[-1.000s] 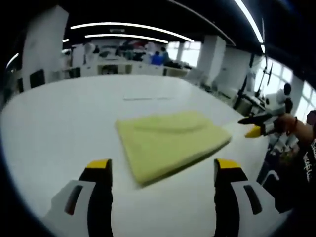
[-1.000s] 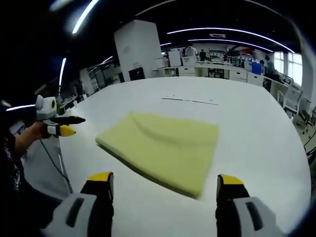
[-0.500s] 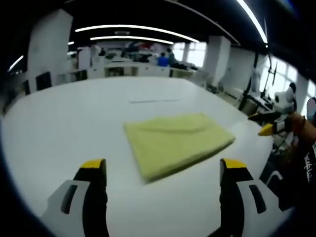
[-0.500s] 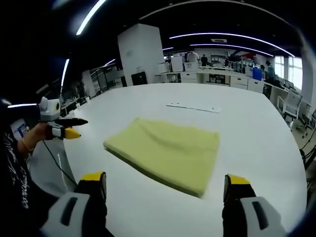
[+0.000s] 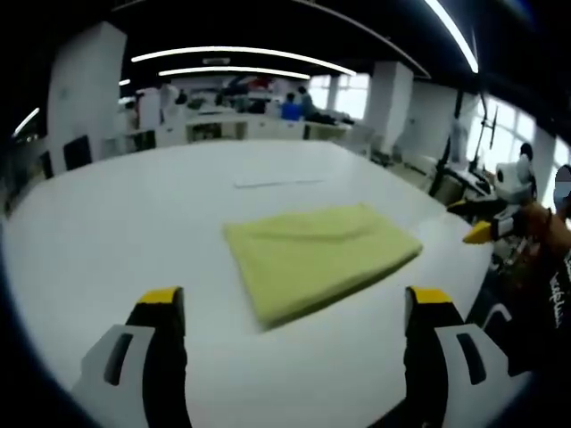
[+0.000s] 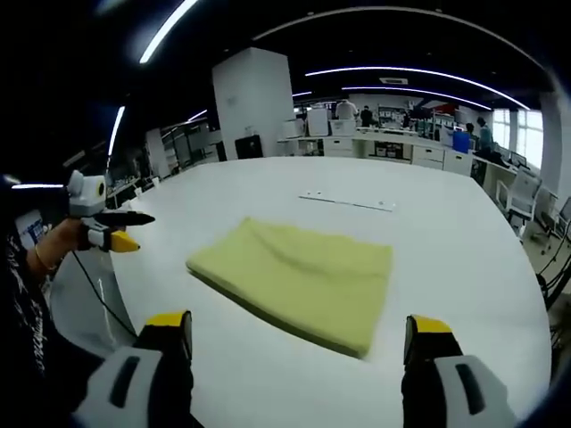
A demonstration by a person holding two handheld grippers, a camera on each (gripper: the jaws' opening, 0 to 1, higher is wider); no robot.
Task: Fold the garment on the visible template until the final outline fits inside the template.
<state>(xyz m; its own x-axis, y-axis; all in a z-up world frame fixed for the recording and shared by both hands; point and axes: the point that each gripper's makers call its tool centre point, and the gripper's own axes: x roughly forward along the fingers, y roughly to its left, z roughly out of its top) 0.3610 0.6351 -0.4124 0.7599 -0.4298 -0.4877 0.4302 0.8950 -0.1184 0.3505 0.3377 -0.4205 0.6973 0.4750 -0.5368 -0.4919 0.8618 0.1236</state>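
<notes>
A: Where is the garment?
B: The folded yellow garment [image 5: 319,256] [image 6: 301,278] lies flat on the white table [image 5: 134,223] [image 6: 446,232]; nothing touches it.
A: The claws?
B: Left gripper [image 5: 294,312] spread wide, empty; right gripper [image 6: 299,332] likewise, both short of the cloth.

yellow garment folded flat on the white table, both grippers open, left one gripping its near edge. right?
Not quite. The left gripper grips nothing: in the left gripper view its jaws stand wide apart, short of the yellow garment, with bare white table between. The right gripper view shows the same: right gripper open, clear of the cloth. The rest holds: garment folded flat, both grippers open.
</notes>
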